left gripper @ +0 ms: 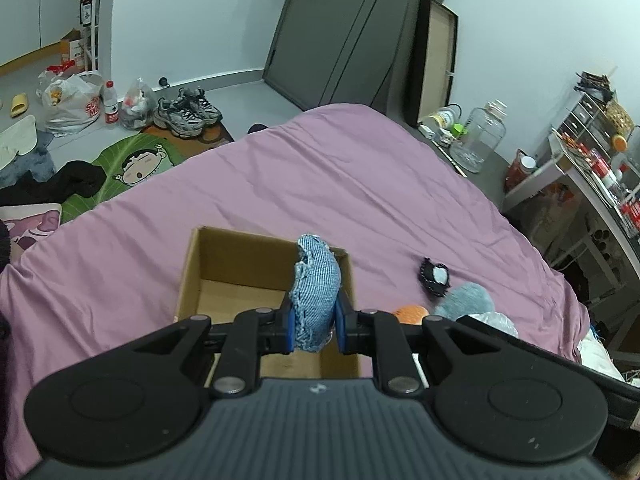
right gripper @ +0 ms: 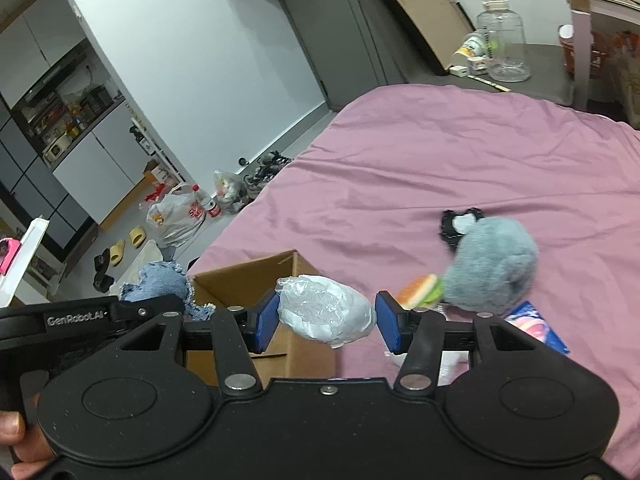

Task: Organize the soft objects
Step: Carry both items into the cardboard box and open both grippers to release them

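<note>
Left tongs (left gripper: pixel 316 322) are up over the open cardboard box (left gripper: pixel 192 272), blue pads clamped tight on either side of a denim pad (left gripper: pixel 316 292) that stands on edge between them, its frayed rim curling toward the box's far wall. The box sits on the pink bed (left gripper: pixel 320 180), and from this wrist camera its floor looks bare in the part that shows. Over on the right wrist view, the right tongs (right gripper: pixel 327 322) hang spread wide, both blue pads apart, with a crinkly white wrapped bundle (right gripper: pixel 326 312) sitting in the gap; the left pad looks to be touching it, the right pad stands clear, so whether it is held at all I cannot tell. That bundle hovers just past the box's near right corner (right gripper: pixel 296 268). The other tool reaches in from the left of this view with the denim piece (right gripper: pixel 160 286) poised at the box's left rim, and a bit of a hand (right gripper: pixel 16 440) grips the handle at the lower left edge. Beyond, on the bedsheet, a fuzzy grey plush (right gripper: pixel 492 266) lies beside a burger-shaped soft toy (right gripper: pixel 420 292), the two touching, with a small black and white piece (right gripper: pixel 456 222) just behind the plush, and a blue packet (right gripper: pixel 536 328) lies near the right pad.
</note>
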`<state>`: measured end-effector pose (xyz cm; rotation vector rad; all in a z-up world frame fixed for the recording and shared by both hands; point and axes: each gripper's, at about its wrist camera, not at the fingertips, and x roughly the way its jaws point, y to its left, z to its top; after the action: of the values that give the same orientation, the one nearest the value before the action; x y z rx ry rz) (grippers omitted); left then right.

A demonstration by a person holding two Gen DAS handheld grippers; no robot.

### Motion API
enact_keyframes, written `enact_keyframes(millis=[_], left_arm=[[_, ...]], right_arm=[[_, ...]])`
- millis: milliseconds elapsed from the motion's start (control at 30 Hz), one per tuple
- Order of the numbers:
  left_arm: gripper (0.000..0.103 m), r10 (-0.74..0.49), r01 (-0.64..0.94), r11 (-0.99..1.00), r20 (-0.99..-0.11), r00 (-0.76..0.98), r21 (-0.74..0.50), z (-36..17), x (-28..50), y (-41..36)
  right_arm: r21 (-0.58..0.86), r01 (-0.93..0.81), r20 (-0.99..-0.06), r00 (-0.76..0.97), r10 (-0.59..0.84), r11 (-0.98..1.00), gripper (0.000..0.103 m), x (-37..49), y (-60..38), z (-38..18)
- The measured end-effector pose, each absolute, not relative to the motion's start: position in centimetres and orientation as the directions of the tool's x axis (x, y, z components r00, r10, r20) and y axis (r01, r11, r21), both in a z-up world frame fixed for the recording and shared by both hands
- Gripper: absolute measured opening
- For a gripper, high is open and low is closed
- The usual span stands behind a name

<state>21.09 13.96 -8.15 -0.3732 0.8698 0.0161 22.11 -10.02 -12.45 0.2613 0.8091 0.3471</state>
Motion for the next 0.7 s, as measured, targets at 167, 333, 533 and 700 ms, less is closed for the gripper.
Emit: enact_keyframes(millis=[167, 333, 533, 700], left_arm=[[0.018, -0.146, -0.191, 0.923, -0.761, 0.632, -0.335, -9.5, 22.2, 15.9], [0.018, -0.148, -0.211, 0.915, -0.772, 0.618, -0.345, -10.9, 23.3, 17.2], [0.018, -0.157, -0.235, 0.905, -0.793, 0.588, -0.354, -13.0, 24.8, 18.4], [0.018, -0.164, -0.246, 0.904, -0.815, 0.556, -0.349, -14.7, 25.9, 18.8]], right_arm=[[0.353, -0.208, -0.661, 0.635, 0.400, 0.912, 0.050, 23.0, -8.1, -12.6], [0.352, -0.217, -0.663, 0.629, 0.406, 0.911, 0.050, 24.1, -6.3, -12.6], [0.355, -0.226, -0.671, 0.614, 0.416, 0.907, 0.051, 25.4, -4.4, -13.2], [0.353, -0.233, -0.684, 0.596, 0.419, 0.906, 0.051, 26.1, -3.0, -13.9]])
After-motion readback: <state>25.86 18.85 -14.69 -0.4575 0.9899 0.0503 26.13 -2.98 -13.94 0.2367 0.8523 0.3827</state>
